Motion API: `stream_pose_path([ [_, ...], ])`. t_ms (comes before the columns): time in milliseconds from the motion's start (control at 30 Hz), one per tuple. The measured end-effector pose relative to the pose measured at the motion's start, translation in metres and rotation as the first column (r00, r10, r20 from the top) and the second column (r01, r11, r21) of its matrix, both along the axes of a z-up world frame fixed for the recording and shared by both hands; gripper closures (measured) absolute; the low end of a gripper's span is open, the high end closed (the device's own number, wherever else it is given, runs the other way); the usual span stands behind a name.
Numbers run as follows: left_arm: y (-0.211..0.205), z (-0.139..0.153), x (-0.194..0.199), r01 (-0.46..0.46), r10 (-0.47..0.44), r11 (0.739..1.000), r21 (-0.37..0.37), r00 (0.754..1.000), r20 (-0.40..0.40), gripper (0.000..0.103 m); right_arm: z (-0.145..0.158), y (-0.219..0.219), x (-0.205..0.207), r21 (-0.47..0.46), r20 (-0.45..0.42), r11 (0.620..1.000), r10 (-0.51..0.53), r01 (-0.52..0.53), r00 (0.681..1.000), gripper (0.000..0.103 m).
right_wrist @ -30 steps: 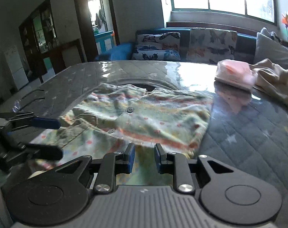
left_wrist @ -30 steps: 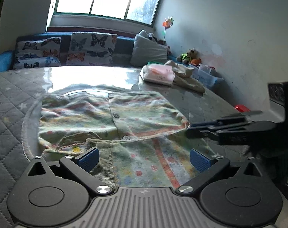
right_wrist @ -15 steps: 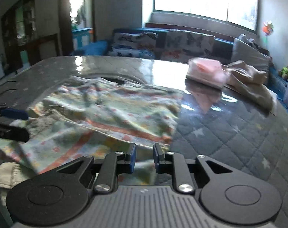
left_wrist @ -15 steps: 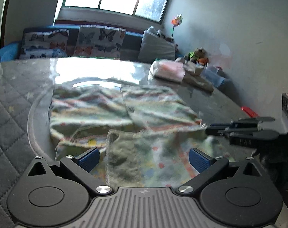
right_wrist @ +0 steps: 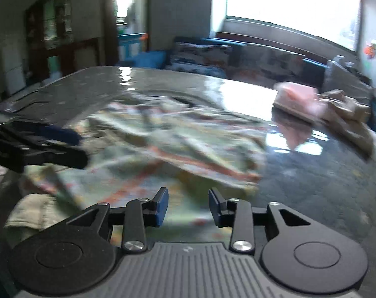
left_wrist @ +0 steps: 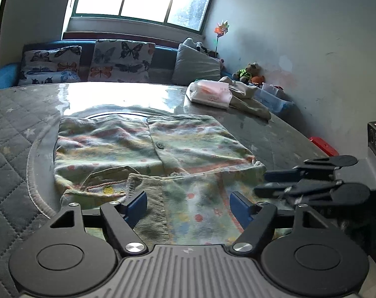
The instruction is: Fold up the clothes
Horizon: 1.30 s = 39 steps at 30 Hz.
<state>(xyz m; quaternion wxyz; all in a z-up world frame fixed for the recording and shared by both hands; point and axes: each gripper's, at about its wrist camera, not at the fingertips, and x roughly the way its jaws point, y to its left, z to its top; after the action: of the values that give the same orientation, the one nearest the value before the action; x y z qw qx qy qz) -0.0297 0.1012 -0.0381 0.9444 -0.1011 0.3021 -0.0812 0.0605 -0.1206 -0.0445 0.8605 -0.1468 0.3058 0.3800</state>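
Over the unlabelled patterned shirt (left_wrist: 153, 149), the left hand-held gripper (left_wrist: 188, 206) is closing, the right (right_wrist: 188, 204) opening, neither gripping.

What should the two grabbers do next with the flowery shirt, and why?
Probably let the left gripper finish closing on the shirt's near hem: cloth lies between its jaws, not yet pinched. The right gripper is opening over the cloth, so nothing holds the shirt now.

No legible text, brand, number or sign appears in either view. The pink-and-white packet (left_wrist: 210, 93) beside the beige cloth (left_wrist: 247, 96) carries faint reddish markings on its side, too small to read. A small embossed mark sits on each hand-held gripper housing; its form cannot be resolved.
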Motion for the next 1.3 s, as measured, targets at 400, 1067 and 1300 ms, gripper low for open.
stream_pose_path([
  [400,-0.002,-0.015,-0.004,-0.015,0.017,0.998,0.062,0.999,-0.035,0.040,-0.008,-0.046,-0.023,-0.069,-0.006,0.996,-0.063,0.062,0.998,0.063],
  [1067,-0.004,-0.010,-0.011,-0.005,0.008,0.999,0.051,0.998,-0.059,0.038,-0.007,-0.046,0.002,-0.036,-0.045,0.994,-0.104,0.102,0.994,0.067],
  [1300,-0.015,0.008,-0.038,0.020,-0.016,0.998,0.051,0.996,-0.084,0.030,0.011,-0.043,-0.029,-0.072,0.017,0.997,0.026,-0.025,1.000,0.060],
])
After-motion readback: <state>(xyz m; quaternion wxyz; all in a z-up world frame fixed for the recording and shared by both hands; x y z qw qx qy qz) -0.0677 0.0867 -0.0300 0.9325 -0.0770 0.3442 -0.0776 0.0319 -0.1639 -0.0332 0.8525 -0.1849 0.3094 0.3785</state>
